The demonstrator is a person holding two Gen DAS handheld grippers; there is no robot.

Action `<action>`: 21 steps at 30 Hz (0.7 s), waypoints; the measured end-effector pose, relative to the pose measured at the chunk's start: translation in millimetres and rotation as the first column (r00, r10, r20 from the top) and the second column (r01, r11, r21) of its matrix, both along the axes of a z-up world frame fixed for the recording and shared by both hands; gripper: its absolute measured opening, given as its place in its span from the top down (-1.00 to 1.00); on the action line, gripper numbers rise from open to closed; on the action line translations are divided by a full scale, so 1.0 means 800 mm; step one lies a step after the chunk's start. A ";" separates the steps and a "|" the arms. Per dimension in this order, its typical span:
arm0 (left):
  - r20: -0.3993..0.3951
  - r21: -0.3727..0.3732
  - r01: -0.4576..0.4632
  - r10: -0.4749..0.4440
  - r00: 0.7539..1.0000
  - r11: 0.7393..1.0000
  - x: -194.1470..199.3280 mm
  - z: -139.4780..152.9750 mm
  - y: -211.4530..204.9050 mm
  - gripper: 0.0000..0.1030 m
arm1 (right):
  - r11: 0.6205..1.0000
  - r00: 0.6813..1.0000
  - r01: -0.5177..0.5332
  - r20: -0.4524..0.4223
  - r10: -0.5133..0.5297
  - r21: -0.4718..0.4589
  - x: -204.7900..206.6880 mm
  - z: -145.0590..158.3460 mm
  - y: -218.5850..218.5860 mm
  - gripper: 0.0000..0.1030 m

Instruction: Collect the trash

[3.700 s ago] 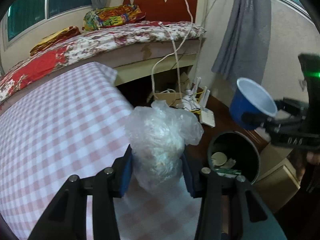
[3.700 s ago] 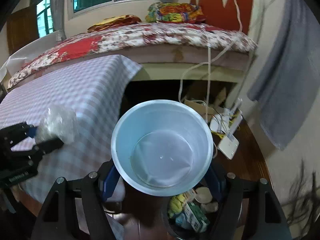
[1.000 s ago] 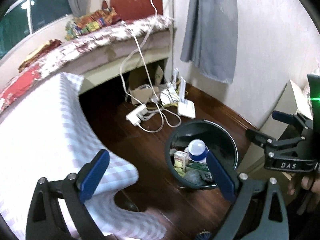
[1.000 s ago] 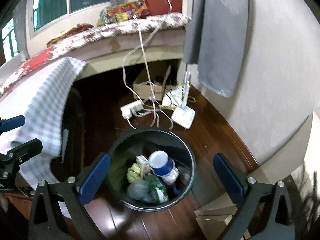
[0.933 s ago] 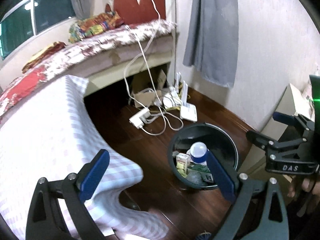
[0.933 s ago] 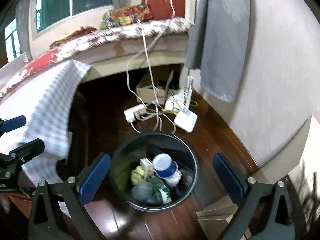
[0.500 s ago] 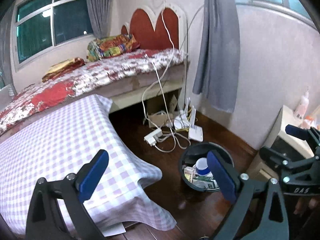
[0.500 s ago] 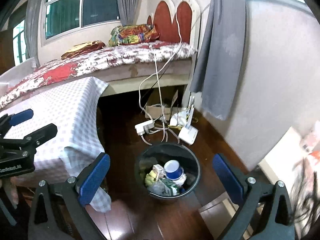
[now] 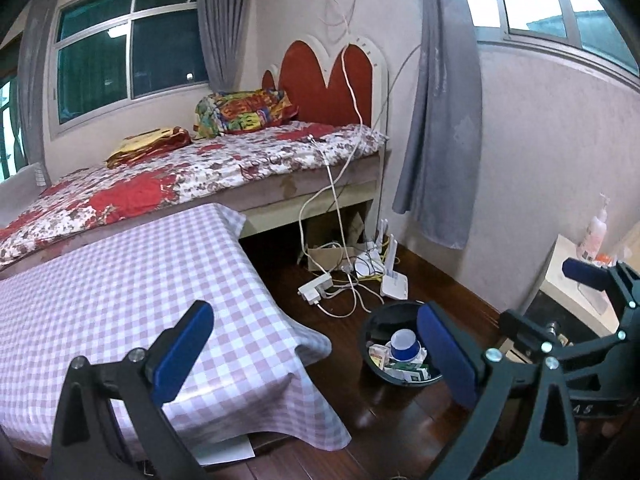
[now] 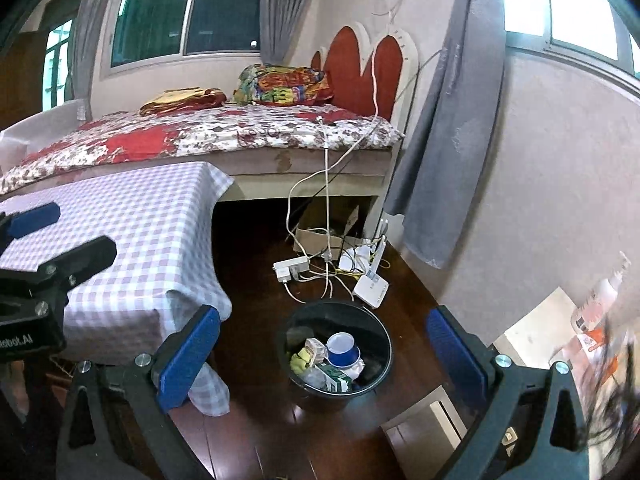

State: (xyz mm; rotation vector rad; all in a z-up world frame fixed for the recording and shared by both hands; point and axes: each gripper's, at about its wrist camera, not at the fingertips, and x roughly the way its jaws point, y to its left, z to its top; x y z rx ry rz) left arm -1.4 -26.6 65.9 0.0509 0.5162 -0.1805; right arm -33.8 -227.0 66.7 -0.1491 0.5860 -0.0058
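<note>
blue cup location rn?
The blue cup lies in the black trash bin on the floor, centre of the right wrist view, beside a green carton.

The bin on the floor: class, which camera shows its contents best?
The right wrist view: the bin sits unobstructed between the open fingers, contents visible. In the left wrist view the bin is partly hidden behind one finger.

**Hidden, cropped and blurred**

The bin [image 10: 376, 344] shows only its top layer: the cup [image 10: 342, 349] and cartons cover whatever lies beneath. In the left view, the left gripper's [image 9: 312, 344] right finger [image 9: 444, 350] hides the bin's right rim. The table [image 9: 120, 280] runs off the left edge in both views. The right view's lower right corner is motion-blurred, smearing the bottle [image 10: 600, 300]. Carton print is too small to read.
</note>
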 end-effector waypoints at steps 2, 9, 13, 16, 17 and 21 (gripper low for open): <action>0.010 -0.005 -0.011 0.011 1.000 1.000 -0.002 0.004 0.003 -0.99 | 1.000 1.000 -0.006 0.004 0.006 0.006 -0.003 0.004 0.003 -1.00; 0.039 -0.008 -0.028 0.028 0.999 1.000 -0.009 0.010 0.009 -0.99 | 1.000 1.000 -0.008 0.022 0.008 0.000 -0.009 0.012 0.006 -1.00; 0.041 -0.007 -0.031 0.032 0.999 0.999 -0.012 0.010 0.008 -0.99 | 1.000 1.000 0.003 0.024 -0.003 0.000 -0.010 0.014 0.003 -1.00; 0.036 -0.009 -0.037 0.037 0.999 0.999 -0.011 0.009 0.009 -0.99 | 1.000 1.000 0.010 0.027 -0.010 -0.003 -0.010 0.015 0.000 -1.00; 0.034 -0.010 -0.038 0.039 0.999 0.999 -0.010 0.009 0.010 -0.99 | 1.000 1.000 0.011 0.028 -0.010 -0.003 -0.011 0.015 0.000 -1.00; 0.030 -0.012 -0.040 0.041 0.999 0.999 -0.010 0.009 0.010 -0.99 | 1.000 1.000 0.010 0.025 -0.010 -0.004 -0.012 0.014 -0.001 -1.00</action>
